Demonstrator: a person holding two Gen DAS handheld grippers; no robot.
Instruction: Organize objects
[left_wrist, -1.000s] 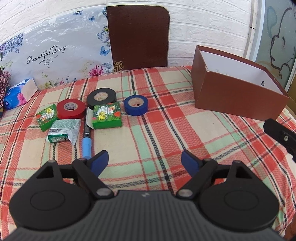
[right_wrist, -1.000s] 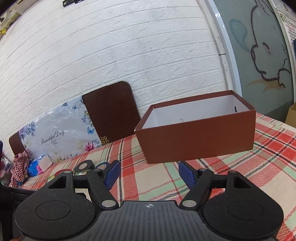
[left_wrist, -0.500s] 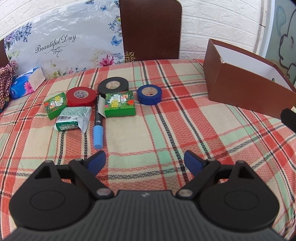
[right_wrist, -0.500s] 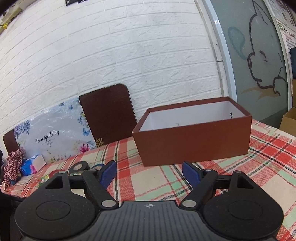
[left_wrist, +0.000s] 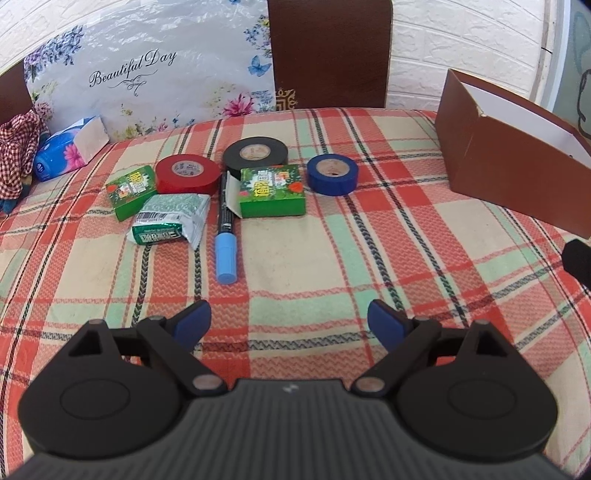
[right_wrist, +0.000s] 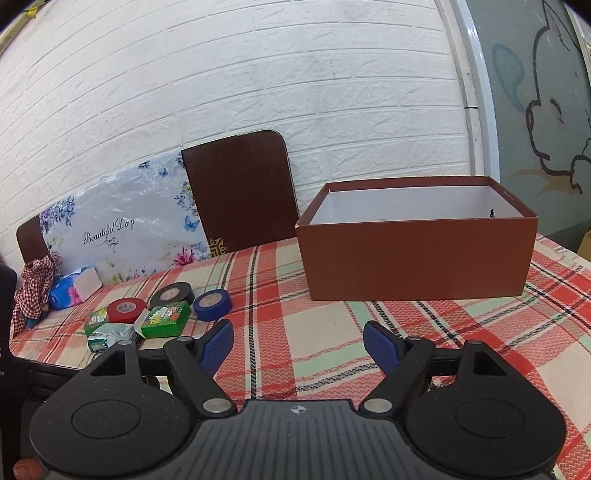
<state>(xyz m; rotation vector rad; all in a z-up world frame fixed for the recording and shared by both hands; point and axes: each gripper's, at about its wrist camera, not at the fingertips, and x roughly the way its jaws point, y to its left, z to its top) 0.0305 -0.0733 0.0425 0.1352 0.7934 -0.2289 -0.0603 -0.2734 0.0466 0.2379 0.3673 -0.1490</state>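
Left gripper: blue-padded fingers set wide, nothing between them, poised above the plaid cloth covering the counter. Right gripper: blue fingers likewise spread wide and empty, aimed toward the box. Nearest ahead of the left gripper: marker with light-blue cap, lying lengthwise, cap toward the camera. Beside its far end: larger green carton, one white end flap open, touching the marker. Left of the marker: silver-green foil packet, resting partly against a smaller green carton. Behind these: red tape roll, black tape roll, both flat on their sides and close together. Right of the larger carton, just apart: blue tape roll, flat. Far right of the cloth, well apart from the cluster: brown cardboard box, lidless, white interior, appearing empty as far as can be seen. Far left edge: blue tissue pack beside a red checked cloth. Rear, against the white brick wall: floral "Beautiful Day" panel and a dark brown chair back.
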